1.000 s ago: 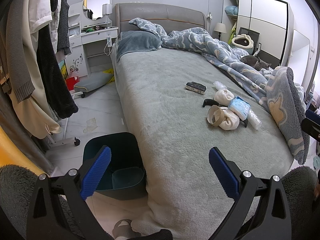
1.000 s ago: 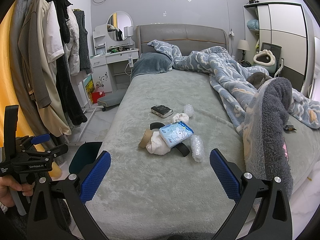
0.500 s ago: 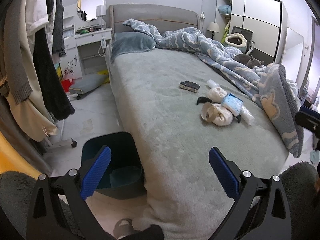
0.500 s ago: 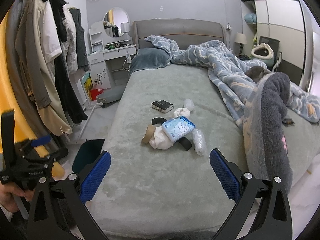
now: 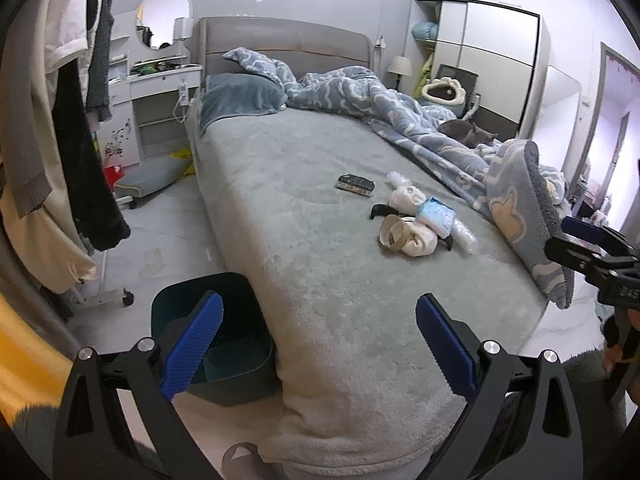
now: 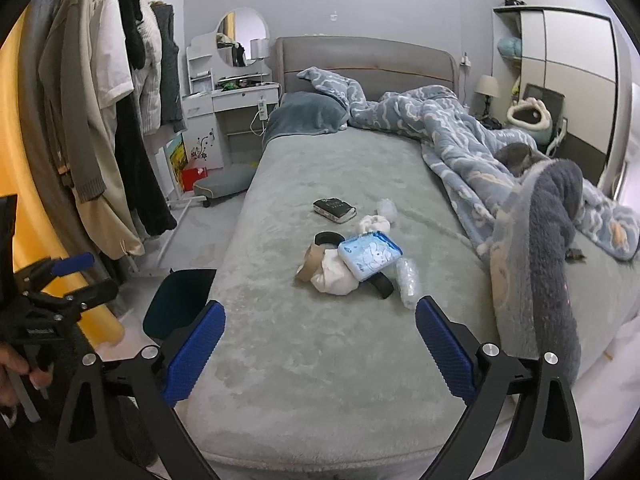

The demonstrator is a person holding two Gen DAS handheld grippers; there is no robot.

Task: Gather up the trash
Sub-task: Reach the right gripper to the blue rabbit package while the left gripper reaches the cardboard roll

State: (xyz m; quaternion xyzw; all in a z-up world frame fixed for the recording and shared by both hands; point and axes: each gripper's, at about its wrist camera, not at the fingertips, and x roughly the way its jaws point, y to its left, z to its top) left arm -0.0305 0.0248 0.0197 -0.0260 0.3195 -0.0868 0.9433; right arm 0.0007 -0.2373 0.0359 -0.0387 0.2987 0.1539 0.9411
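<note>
Left tool (image 5: pixel 318 336) apart, right tool (image 6: pixel 320 344) apart — empty, narrowing slightly, trash pile (image 6: pixel 354 266) label unreadable

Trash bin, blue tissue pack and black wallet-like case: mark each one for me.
Trash bin (image 5: pixel 208 300), left wrist view, on its dark rim.
Blue tissue pack (image 6: pixel 369 254), right wrist view, middle of its printed face.
Black wallet-like case (image 6: pixel 334 209), right wrist view, on its top.

A heap of trash (image 6: pixel 352 264) lies mid-bed (image 6: pixel 320 352), a dark bin (image 6: pixel 176 304) beside the bed's left edge. The right gripper (image 6: pixel 320 344), jaws just closing slightly, gapes empty above the bed's foot.
</note>
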